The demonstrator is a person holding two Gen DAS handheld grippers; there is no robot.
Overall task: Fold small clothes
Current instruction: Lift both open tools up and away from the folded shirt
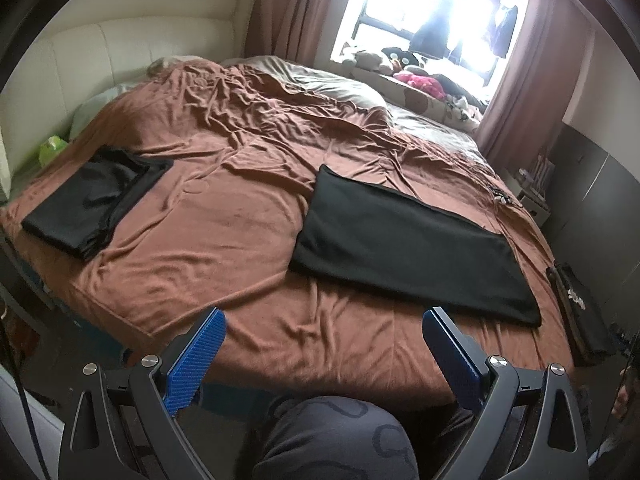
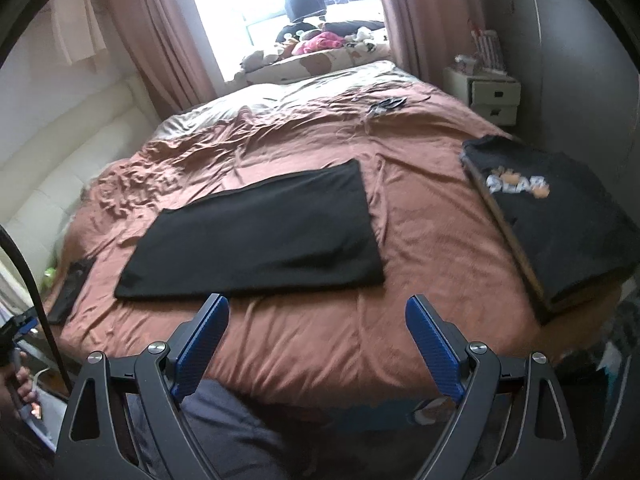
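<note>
A black garment folded into a long flat rectangle lies on the brown bedspread, just beyond both grippers. My left gripper hangs open over the bed's near edge, nothing between its blue pads. My right gripper is open too, empty, its left fingertip close to the rectangle's near edge. A folded black garment rests at the bed's left side. A stack of folded black shirts with a printed logo sits at the right edge.
A person's knee in dark trousers is below the grippers. A white padded headboard runs along the left. Plush toys fill the window sill. A white bedside cabinet stands at far right. A green item lies by the bed.
</note>
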